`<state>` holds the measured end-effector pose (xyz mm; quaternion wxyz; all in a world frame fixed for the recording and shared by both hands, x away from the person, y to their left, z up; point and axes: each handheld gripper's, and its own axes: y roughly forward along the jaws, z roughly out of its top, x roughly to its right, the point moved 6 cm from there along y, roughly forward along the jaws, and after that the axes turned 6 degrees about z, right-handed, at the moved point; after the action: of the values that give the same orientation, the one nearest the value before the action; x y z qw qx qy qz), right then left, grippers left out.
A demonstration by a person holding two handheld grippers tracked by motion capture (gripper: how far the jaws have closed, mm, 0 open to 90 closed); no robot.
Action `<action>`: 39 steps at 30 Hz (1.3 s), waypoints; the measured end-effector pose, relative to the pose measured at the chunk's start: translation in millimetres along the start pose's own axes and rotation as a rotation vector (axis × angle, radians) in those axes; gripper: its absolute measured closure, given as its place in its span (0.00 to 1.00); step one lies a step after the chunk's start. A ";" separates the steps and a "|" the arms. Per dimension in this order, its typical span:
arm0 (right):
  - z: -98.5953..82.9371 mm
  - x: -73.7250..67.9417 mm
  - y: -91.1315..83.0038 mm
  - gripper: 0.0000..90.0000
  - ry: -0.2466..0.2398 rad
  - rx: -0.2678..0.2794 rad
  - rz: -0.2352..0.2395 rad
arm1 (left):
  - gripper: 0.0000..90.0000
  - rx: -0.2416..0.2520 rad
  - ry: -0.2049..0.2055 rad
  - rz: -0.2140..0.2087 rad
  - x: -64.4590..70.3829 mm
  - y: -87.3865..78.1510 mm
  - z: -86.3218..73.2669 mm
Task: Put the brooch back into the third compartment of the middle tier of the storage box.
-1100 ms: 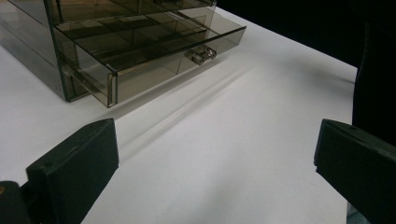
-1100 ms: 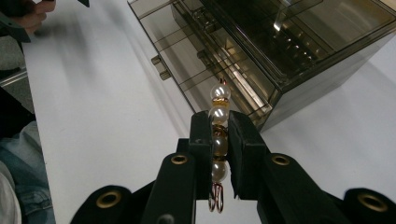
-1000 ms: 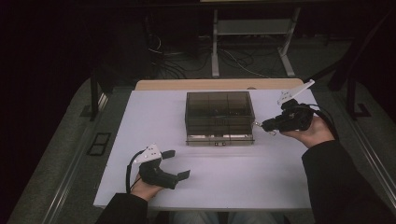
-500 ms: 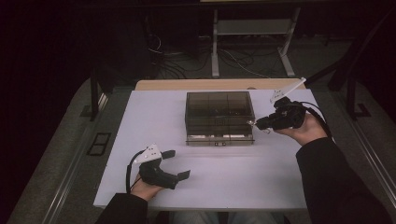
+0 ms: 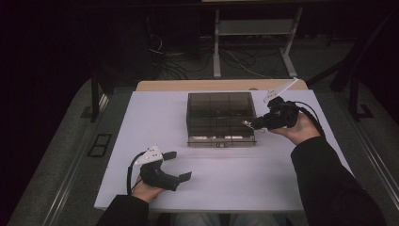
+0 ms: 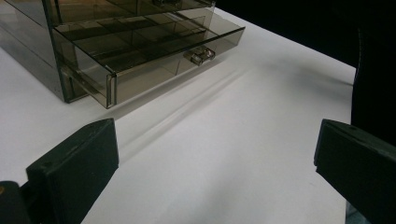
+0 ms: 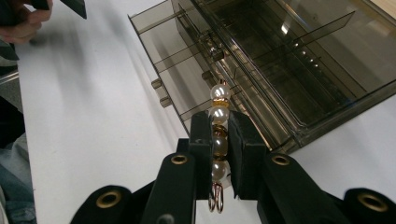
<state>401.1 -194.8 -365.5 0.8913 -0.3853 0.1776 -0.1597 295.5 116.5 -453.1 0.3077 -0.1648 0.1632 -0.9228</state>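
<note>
A smoked clear plastic drawer box [image 5: 220,117] stands at the middle back of the white table [image 5: 141,122]. Its bottom drawer [image 6: 154,39] is pulled out a little, and its dividers show in the right gripper view too, drawer [image 7: 187,60]. My right gripper [image 5: 254,124] hovers at the box's right front corner, shut on a pearl and gold bead strand [image 7: 218,130] that sticks up between the fingers. My left gripper [image 5: 178,165] rests near the table's front left, open and with nothing in it; in its own view the drawer lies ahead of the left gripper [image 6: 215,163].
A wooden table edge [image 5: 169,85] runs behind the white one. Cables and metal stand legs [image 5: 216,52] lie on the dark floor beyond. Bare white surface stretches between the box front and the near edge.
My right gripper has moved left and slightly up toward the box's right front corner, still holding the strand. The left gripper has stayed put.
</note>
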 end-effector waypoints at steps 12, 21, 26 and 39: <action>3.0 2.9 17.0 0.89 -0.001 -0.013 0.010 | 0.00 0.001 0.001 -0.001 0.3 0.0 0.1; -0.2 6.3 30.6 0.89 0.000 -0.027 0.012 | 0.00 -0.001 0.002 -0.001 0.1 0.1 0.0; -2.6 8.5 36.1 0.89 0.007 -0.031 0.011 | 0.00 -0.004 0.006 -0.001 0.1 0.3 0.0; -8.9 17.3 47.8 0.89 0.017 -0.045 -0.006 | 0.00 -0.004 0.007 -0.001 0.2 0.7 0.0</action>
<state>419.5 -176.5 -410.1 0.8805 -0.4043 0.1874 -0.1615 295.6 115.9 -453.4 0.3062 -0.1623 0.1659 -0.9232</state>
